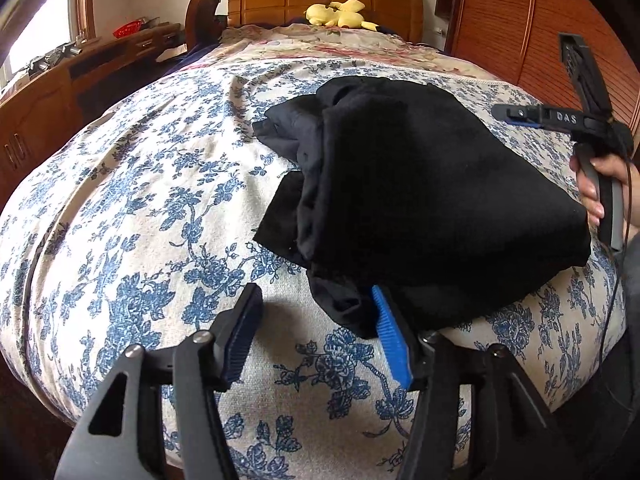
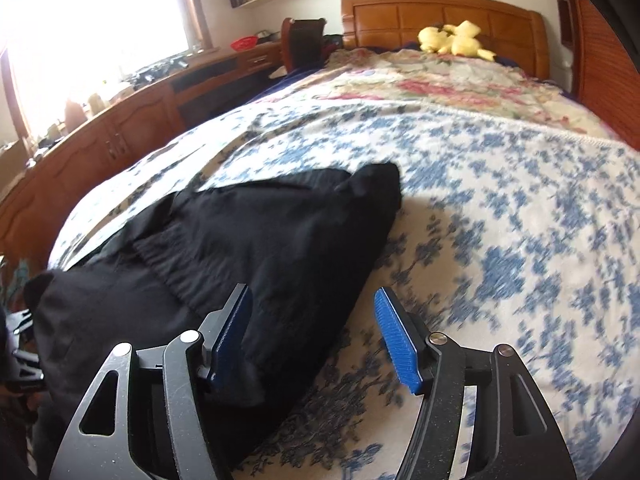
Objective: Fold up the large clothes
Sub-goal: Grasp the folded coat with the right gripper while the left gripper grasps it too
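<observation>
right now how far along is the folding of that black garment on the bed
Mostly done: the black garment lies as a compact folded bundle on the floral bedspread. Nothing is in hand; the left hand-held gripper and right hand-held gripper stand open. Left: perhaps tidying the loose edges poking out.

Daylit fisheye views, window (image 2: 92, 28) glare

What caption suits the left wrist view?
Open left gripper beside folded black garment on blue floral bedspread.

Left gripper (image 1: 316, 332) angled down, jaws apart, nothing pinched between the pads. Right gripper (image 2: 314, 338) angled down too, jaws apart and empty; a hand (image 1: 600, 188) grips its handle.
</observation>
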`<state>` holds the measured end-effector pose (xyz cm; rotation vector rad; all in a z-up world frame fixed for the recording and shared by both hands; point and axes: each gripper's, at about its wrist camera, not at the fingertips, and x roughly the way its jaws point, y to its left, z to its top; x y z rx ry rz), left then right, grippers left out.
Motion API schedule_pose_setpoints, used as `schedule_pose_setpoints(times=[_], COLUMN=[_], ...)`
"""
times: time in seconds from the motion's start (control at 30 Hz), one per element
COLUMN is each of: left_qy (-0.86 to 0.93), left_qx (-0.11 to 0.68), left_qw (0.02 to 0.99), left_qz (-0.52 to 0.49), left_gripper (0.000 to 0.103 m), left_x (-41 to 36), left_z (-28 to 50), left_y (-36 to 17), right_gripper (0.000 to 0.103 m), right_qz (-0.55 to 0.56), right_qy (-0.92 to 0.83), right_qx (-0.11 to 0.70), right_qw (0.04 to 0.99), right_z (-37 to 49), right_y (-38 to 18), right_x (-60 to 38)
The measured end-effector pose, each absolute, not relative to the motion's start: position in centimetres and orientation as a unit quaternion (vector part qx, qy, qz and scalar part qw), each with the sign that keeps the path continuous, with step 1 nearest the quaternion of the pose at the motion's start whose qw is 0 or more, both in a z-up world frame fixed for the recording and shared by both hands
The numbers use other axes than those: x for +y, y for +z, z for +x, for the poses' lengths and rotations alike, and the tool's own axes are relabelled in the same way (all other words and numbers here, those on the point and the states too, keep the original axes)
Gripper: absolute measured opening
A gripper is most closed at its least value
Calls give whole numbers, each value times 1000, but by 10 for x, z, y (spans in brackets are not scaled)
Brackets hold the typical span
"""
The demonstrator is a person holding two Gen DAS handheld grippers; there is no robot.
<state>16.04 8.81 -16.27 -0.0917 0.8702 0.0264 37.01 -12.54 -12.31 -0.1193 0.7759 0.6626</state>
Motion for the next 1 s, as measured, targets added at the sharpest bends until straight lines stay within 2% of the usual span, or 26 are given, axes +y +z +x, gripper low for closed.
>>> schedule_pose_setpoints(times=[0.17,0.37,0.5,0.67,0.7,0.87,0.93,1.0], left_qy=[6,-6,-9,-29,-34,-44,-52,-56], left_qx=[415,408,406,389,387,386,384,383], left_qw=[908,911,912,917,917,916,915,915], left_qz=[-49,-59,-61,-83,-86,-99,-110,-114], left_gripper=[55,55,55,54,45,30,19,14], left_x=[91,100,101,102,101,101,103,104], left_z=[157,150,148,138,137,138,136,136], left_y=[-163,-164,-163,-159,-160,-162,-161,-160], right_gripper=[68,69,76,77,77,74,69,56], right_qz=[-50,-40,7,15,18,31,33,30], right_qy=[309,294,302,315,317,334,334,338], right_qx=[390,444,467,495,500,518,517,513], right_qw=[866,846,831,809,806,787,788,789], right_z=[405,458,477,485,486,480,475,472], right_y=[-119,-149,-161,-170,-171,-179,-178,-176], right_x=[-116,-105,-108,-100,-99,-94,-93,-93])
